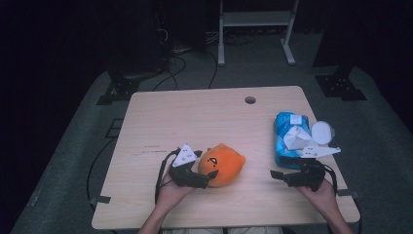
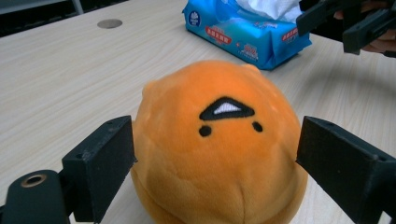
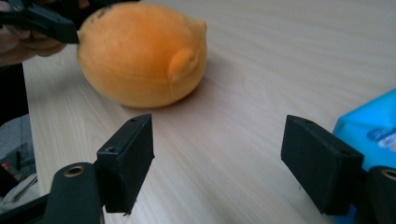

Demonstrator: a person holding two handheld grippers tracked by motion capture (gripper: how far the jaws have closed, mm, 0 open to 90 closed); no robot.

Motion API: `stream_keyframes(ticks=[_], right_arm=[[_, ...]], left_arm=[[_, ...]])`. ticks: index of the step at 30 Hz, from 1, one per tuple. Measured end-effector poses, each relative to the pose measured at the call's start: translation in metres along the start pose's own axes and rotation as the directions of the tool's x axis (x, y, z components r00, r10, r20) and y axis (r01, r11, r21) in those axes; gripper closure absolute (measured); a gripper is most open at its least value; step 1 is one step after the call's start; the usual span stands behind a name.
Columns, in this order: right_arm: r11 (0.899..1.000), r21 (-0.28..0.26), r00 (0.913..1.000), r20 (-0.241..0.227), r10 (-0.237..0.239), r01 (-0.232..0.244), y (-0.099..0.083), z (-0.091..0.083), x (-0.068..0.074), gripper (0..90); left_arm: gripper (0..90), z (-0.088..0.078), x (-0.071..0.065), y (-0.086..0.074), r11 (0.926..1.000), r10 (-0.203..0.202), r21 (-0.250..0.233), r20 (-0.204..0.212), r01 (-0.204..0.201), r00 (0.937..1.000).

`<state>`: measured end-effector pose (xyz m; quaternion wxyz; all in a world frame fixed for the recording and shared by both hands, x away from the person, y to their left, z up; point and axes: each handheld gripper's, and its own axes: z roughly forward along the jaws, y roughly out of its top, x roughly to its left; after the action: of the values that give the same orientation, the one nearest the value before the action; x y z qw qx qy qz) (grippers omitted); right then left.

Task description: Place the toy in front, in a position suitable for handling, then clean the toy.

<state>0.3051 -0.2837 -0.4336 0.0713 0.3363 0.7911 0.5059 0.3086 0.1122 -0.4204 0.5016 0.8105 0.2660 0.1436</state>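
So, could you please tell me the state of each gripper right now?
Left gripper: open around the round orange plush toy, not gripping.
Right gripper: open, empty.

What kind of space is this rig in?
Probably a lab or recording room: a bare wooden table with a cable hole, cables on the grey floor behind it, and dark equipment stands around.

Dim surroundings, evenly lit, soft shadows

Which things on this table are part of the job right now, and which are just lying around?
In use:
- orange plush toy, sitting between the left gripper's open fingers

Lying about:
- blue wet-wipes pack
- white round lid beside the pack
- right gripper, open over bare table
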Motion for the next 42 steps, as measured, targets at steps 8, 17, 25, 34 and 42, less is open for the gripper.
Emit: stream_keyframes(ticks=[8, 17, 25, 34, 42], right_arm=[[0.998, -0.059, 0.9946, 0.099, -0.029, 0.035, 0.019, -0.025, -0.009, 24.4], [0.996, -0.066, 0.9635, 0.264, -0.047, 0.067, 0.050, -0.055, -0.033, 26.9], [1.000, 0.001, 0.9398, 0.342, 0.013, -0.014, 0.042, -0.041, -0.074, 27.7], [0.997, 0.061, 0.9243, 0.381, 0.027, -0.054, 0.030, -0.019, -0.083, 46.2], [0.990, 0.086, 0.9223, 0.380, 0.072, -0.113, 0.029, -0.019, -0.086, 85.2]], left_arm=[[10.0, 0.003, 0.000, 0.001, 0.9998, 0.019, 0.006, 0.014, -0.019, 0.9997], [10.2, 0.000, 0.005, -0.001, 0.9999, 0.013, 0.006, 0.011, -0.013, 0.9999], [10.6, 0.002, 0.008, -0.004, 0.9999, 0.002, 0.014, 0.025, -0.002, 0.9997], [17.3, 0.006, 0.009, -0.005, 0.9996, -0.001, 0.029, 0.064, -0.001, 0.9980], [26.5, 0.005, 0.014, -0.009, 0.9985, -0.008, 0.055, 0.102, 0.002, 0.9948]])
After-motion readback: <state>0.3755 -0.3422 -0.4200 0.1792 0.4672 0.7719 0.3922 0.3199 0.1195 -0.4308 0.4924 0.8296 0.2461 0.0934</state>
